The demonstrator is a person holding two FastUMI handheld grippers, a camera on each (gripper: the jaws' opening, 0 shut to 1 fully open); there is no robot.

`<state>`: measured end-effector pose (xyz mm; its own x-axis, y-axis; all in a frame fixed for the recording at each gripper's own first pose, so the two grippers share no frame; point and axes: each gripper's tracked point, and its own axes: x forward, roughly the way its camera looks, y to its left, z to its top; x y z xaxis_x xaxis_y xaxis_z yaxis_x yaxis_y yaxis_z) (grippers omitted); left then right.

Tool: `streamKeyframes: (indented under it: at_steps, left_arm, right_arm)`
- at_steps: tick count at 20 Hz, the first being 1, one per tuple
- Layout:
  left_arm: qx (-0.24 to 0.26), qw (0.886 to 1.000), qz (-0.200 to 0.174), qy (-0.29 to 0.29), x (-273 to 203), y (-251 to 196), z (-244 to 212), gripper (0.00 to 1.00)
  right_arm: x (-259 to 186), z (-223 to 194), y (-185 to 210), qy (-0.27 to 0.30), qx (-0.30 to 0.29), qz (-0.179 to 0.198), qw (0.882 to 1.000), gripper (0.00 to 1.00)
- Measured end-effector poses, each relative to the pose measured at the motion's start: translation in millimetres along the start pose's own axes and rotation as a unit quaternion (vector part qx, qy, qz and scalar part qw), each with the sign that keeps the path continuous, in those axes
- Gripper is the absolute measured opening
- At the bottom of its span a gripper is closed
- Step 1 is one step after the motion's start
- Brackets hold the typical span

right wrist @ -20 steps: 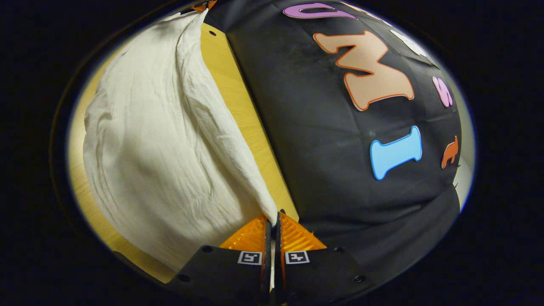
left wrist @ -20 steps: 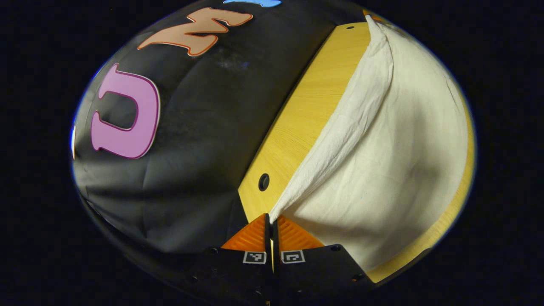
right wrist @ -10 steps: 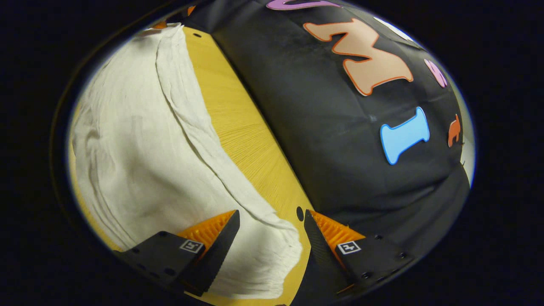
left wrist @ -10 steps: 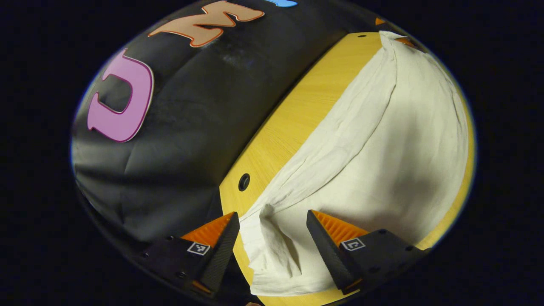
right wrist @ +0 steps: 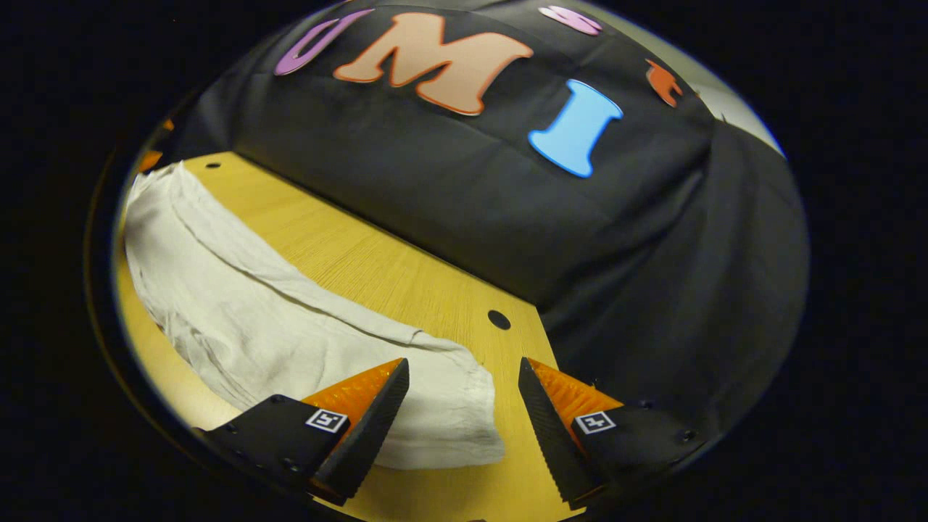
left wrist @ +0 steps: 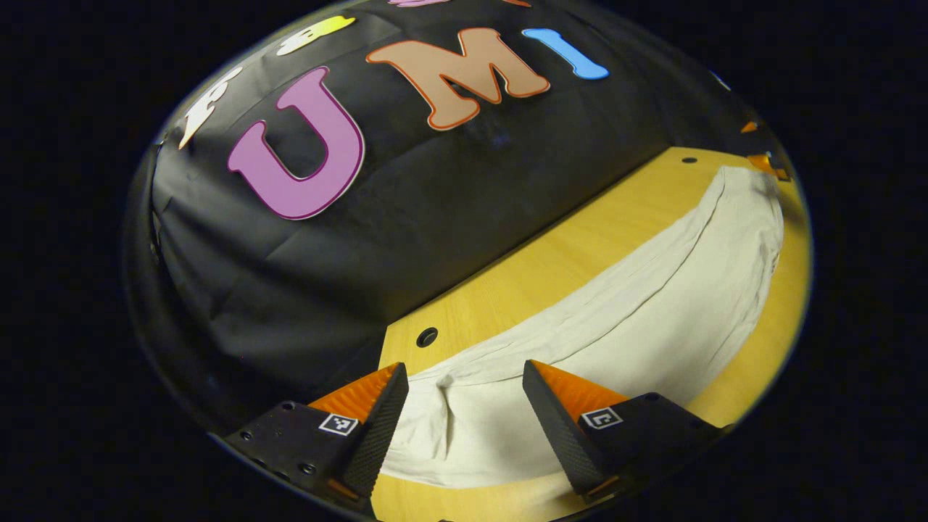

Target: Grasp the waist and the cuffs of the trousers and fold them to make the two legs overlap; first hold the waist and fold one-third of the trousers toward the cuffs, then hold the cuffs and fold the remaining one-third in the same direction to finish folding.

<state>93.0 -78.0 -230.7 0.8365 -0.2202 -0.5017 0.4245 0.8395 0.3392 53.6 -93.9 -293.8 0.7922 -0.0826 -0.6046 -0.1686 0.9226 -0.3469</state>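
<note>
1. In the left gripper view, the left gripper (left wrist: 465, 377) sits nearest, its two fingers spread wide apart and holding nothing. Each finger carries one small square black-and-white marker tag, two in all; their pattern is a code and carries no readable words.

2. Between and just beyond those fingers lies one end of the trousers (left wrist: 616, 326), a single pale cream garment resting flat on the table (left wrist: 551, 268). A small pucker of cloth sits near the inner side of the finger on the left of that view.

3. In the right gripper view, the right gripper (right wrist: 464, 373) is likewise parted, empty, with two marker tags of the same kind, one per finger.

4. There the other end of the trousers (right wrist: 290, 341) lies partly under the finger on the left of that view, and its rounded corner reaches into the gap between the fingers without touching the other finger.

5. The trousers run away from each gripper as one long, creased band across the yellow wooden table (right wrist: 377, 275), with bare wood on both long sides.

6. Farther on, the table has round dark holes near its back edge: two in each view, one close (left wrist: 427, 336) and one distant (left wrist: 688, 159).

7. Behind the table hangs the black cloth wall (right wrist: 652, 239).
</note>
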Motion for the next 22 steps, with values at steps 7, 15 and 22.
streamKeyframes:
  at_steps: [7, 15, 22]
  left_arm:
    - [-0.099, 0.994, -0.016, -0.035, -45.2, -30.7, 32.6, 0.95]
    - [-0.093, 0.995, -0.008, -0.041, -73.7, -32.7, 40.2, 0.95]
    - [-0.106, 0.994, -0.003, -0.034, -89.9, -34.2, 34.1, 0.95]
  right_arm:
    - [-18.5, -46.5, -31.5, 0.053, 0.184, 0.0, 0.981, 1.0]
    - [-11.6, -103.6, -22.0, 0.14, 0.396, 0.007, 0.908, 0.92]
    - [7.5, -118.6, -6.6, 0.175, 0.491, 0.014, 0.853, 0.95]
